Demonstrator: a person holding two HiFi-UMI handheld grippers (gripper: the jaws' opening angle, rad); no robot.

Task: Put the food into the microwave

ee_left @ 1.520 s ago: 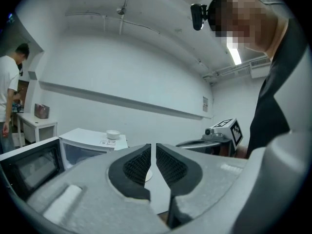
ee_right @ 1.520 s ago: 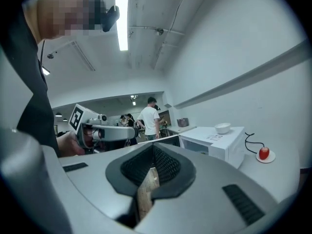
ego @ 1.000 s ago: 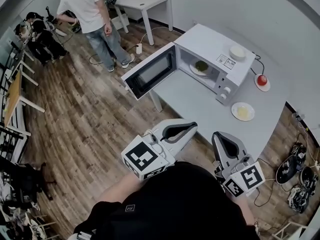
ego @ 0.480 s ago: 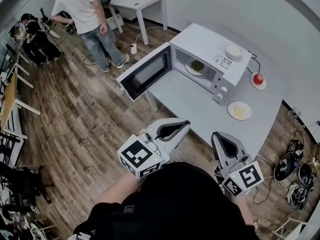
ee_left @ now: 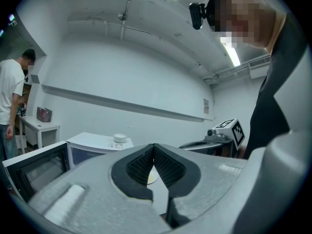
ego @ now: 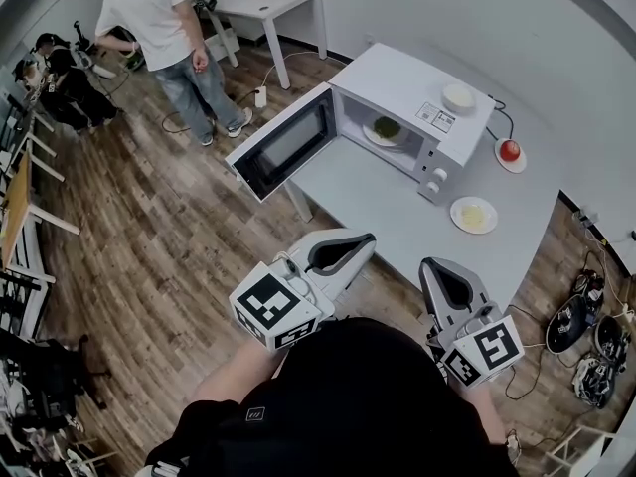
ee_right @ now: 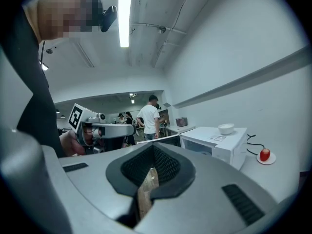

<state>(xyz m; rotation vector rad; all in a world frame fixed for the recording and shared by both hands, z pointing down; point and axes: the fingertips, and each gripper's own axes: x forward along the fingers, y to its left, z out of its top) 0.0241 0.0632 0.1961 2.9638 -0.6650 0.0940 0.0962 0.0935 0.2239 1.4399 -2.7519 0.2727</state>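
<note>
The white microwave (ego: 422, 102) stands on the grey table (ego: 393, 212) with its door (ego: 283, 145) swung wide open to the left. Inside it lies a plate of green food (ego: 385, 129). A plate of yellow food (ego: 473, 215) rests on the table to the right of the microwave. My left gripper (ego: 364, 238) and right gripper (ego: 428, 267) hover side by side short of the table's near edge, both shut and empty. The left gripper (ee_left: 154, 147) points at the table, and the right gripper (ee_right: 154, 147) points past the microwave (ee_right: 214, 141).
A white bowl (ego: 458, 97) sits on top of the microwave. A red apple on a saucer (ego: 510, 151) lies by the wall, with a cable behind it. A person in a white shirt (ego: 159, 18) stands at the far left beside a small white table (ego: 278, 3). Cables and gear (ego: 586, 336) lie on the floor at right.
The head view has drifted a little, so the whole scene sits slightly up and left. Both grippers hold their place and stay shut.
</note>
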